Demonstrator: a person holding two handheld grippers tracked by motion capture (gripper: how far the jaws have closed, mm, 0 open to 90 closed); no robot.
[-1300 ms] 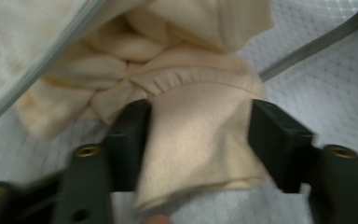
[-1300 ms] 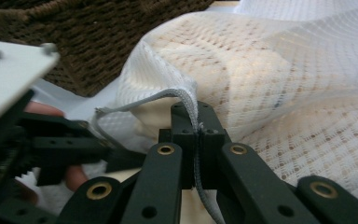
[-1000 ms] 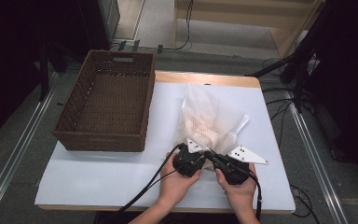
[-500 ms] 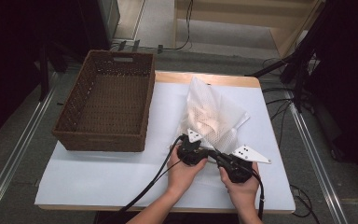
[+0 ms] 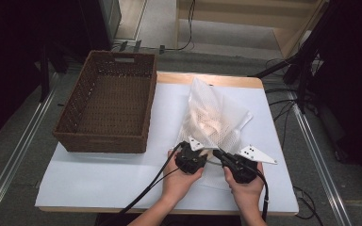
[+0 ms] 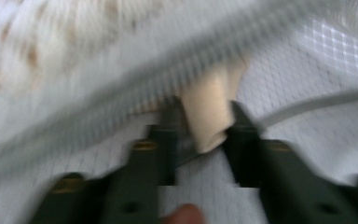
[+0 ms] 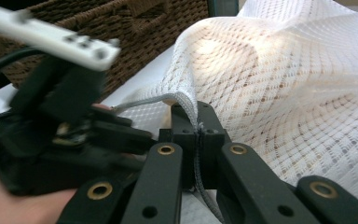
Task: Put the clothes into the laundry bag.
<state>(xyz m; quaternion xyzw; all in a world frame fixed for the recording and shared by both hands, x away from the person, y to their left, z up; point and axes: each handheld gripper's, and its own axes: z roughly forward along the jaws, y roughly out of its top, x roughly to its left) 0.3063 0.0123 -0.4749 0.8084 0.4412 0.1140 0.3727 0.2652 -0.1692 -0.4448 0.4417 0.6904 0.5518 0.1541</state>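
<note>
A white mesh bag [image 5: 217, 117] with something cream inside lies on the white table [image 5: 99, 179], pulled up into a peak. My right gripper [image 7: 198, 116] is shut on the bag's thick hem at its near edge. My left gripper [image 6: 203, 121] sits close beside it at the bag's mouth. Its jaws have just been closing, and a fold of cream cloth [image 6: 209, 112] stands between them, touching both pads. The mesh bag [image 6: 307, 84] lies blurred around that gripper. In the high view, the left gripper [image 5: 203, 150] and the right gripper [image 5: 218, 154] almost touch.
A brown wicker basket [image 5: 106, 141] stands on the left half of the table, with nothing inside. Black cables trail from both grippers toward the table's near edge. Bare white table lies in front of the basket.
The mesh bag has gone from a broad slack heap to a taller, narrower peak. Both hands stay at the bag's near edge, hardly shifted.
</note>
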